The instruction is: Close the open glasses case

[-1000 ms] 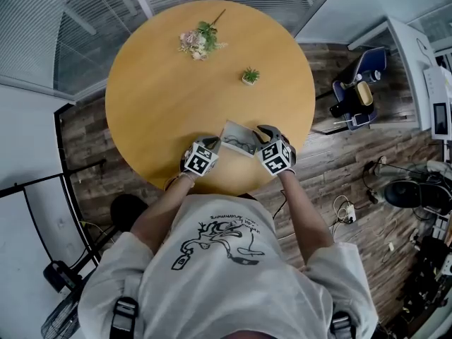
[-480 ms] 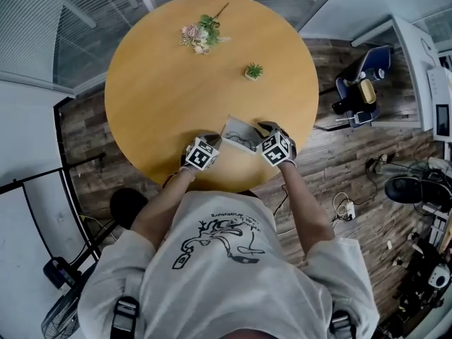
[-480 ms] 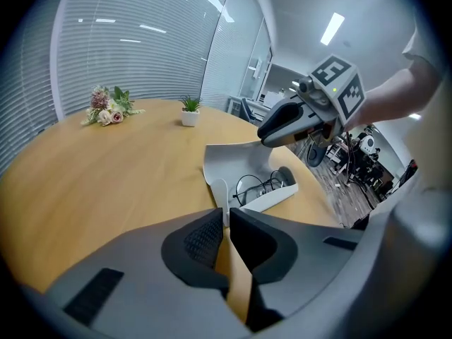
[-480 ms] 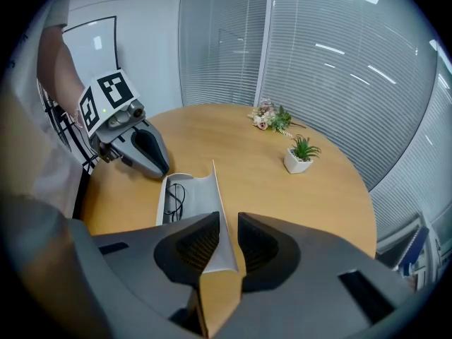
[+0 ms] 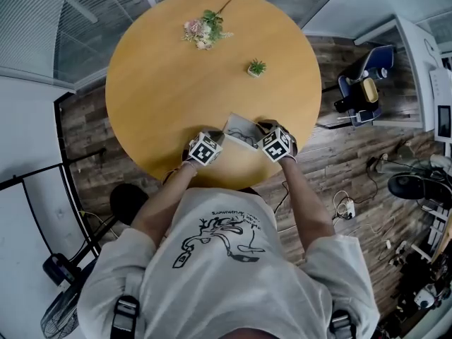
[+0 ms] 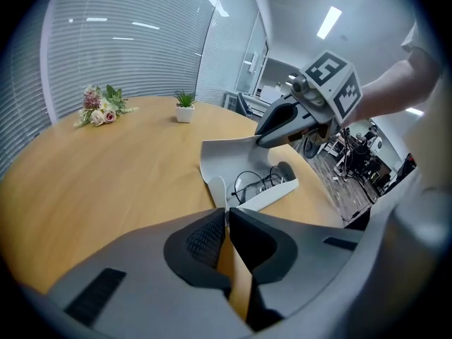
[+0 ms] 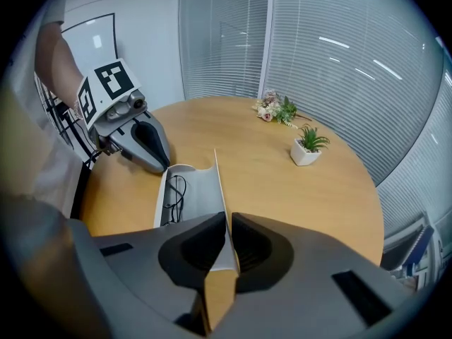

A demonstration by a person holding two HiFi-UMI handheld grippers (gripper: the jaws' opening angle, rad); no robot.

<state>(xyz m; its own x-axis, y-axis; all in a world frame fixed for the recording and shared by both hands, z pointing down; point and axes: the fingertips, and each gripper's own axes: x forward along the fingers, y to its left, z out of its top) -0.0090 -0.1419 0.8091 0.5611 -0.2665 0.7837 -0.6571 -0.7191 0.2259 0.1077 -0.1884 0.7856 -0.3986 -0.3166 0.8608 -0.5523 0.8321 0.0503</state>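
case: glasses case open on the round table, at the person's edge; glasses inside
right gripper: jaws just closing, pinching the lid rim
left gripper: jaws together, empty, at the case's end
handling: likely light, stiff, slides; steady base, fold lid by rim

head view: cubes cover the jaws of the left gripper and right gripper, and the glasses case only peeks out between them. the glasses sit half behind its wall; the lid's near edge vanishes into the right jaws, which have just been closing on it.
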